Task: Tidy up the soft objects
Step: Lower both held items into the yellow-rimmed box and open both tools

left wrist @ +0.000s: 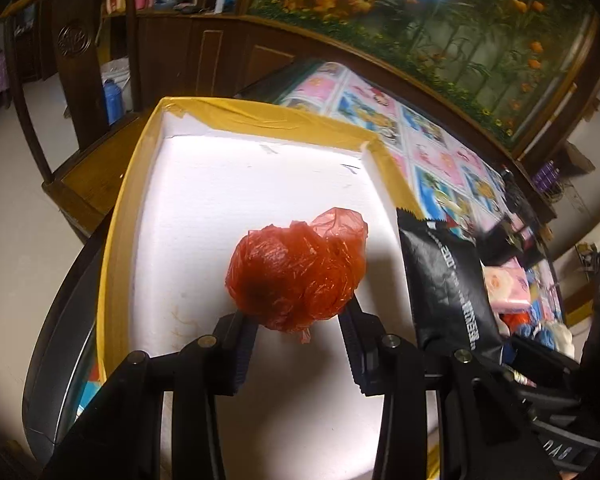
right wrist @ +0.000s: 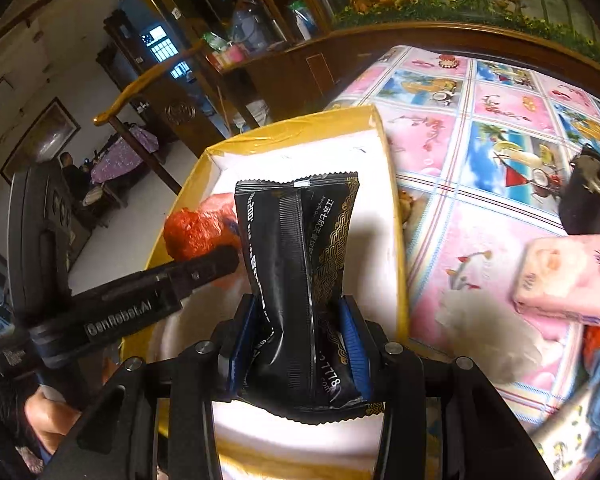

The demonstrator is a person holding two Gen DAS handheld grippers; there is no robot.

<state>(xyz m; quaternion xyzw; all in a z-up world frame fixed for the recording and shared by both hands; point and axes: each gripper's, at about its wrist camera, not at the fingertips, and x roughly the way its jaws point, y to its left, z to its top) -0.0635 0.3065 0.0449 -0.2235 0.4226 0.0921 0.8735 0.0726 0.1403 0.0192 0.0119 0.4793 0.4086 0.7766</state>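
Red bag (left wrist: 298, 276): crumpled plastic, clamped in my left gripper (left wrist: 298, 320), hanging over the white box (left wrist: 204, 184).
Black packet (right wrist: 300, 280): pinched in my right gripper (right wrist: 300, 340), just beside the bag, over the box's right side.
Risk: crowding; releasing together, the packet may catch the rim and tip onto the table (right wrist: 480, 160).

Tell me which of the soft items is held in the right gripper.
The black foil packet, pinched between the right gripper pads above the white foam box. The crumpled red plastic bag is in the left gripper; the pink tissue pack lies on the tablecloth.
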